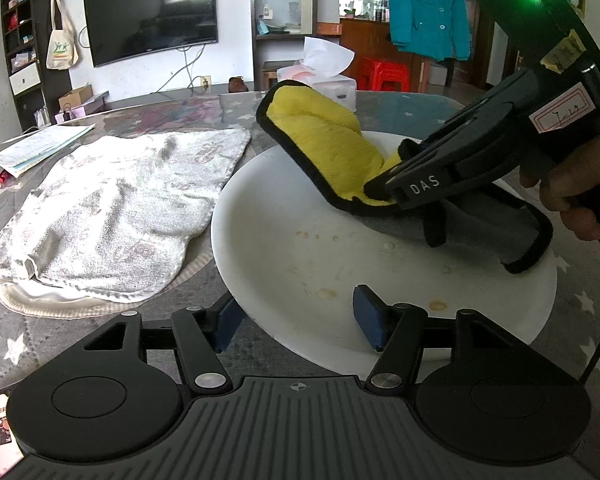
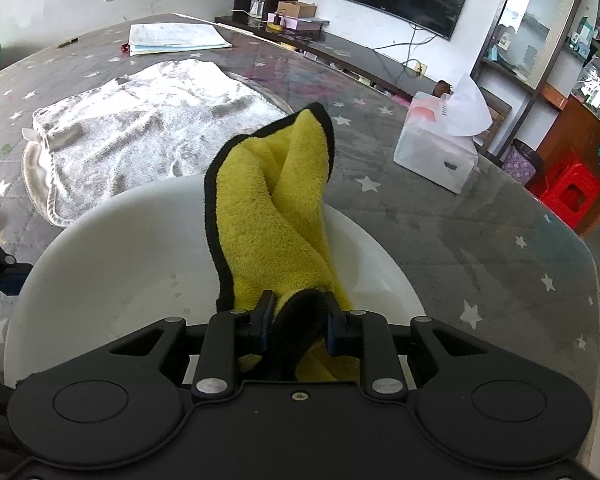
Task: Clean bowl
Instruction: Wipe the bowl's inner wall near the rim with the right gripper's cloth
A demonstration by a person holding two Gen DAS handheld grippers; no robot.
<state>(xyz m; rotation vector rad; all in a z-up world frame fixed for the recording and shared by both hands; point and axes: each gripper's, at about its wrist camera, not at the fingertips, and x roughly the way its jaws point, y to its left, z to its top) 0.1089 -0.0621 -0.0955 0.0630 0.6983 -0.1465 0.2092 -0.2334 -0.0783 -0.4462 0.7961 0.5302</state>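
The white bowl (image 1: pixel 284 240) sits on the star-patterned tabletop (image 2: pixel 480 248) toward its near edge, with a pale towel (image 1: pixel 112 216) spread flat just beside it on the side of the left gripper and a tissue box (image 2: pixel 440 152) well apart toward the far edge. The right gripper (image 2: pixel 296 320) is pinching a yellow cloth (image 2: pixel 272 216) with a black border, its two fingers pressed onto a bunched fold, so that a long flap of cloth stands forward over the bowl while the grey reverse side drapes down onto the bowl's inner surface; held this way, the cloth likely serves as a wiping pad that the gripper can drag across the soiled floor. Brownish spots and dried smears remain on the bowl's bottom, near the rim closest to the left gripper (image 1: pixel 296 324), so the cleaning looks unfinished. The left gripper has its fingers spread on either side of that near rim, one blue pad outside the bowl and one inside, and neither pad appears to press on it; the stance suggests it is placed to steady the bowl against the push of wiping, though no grip on the rim is apparent.
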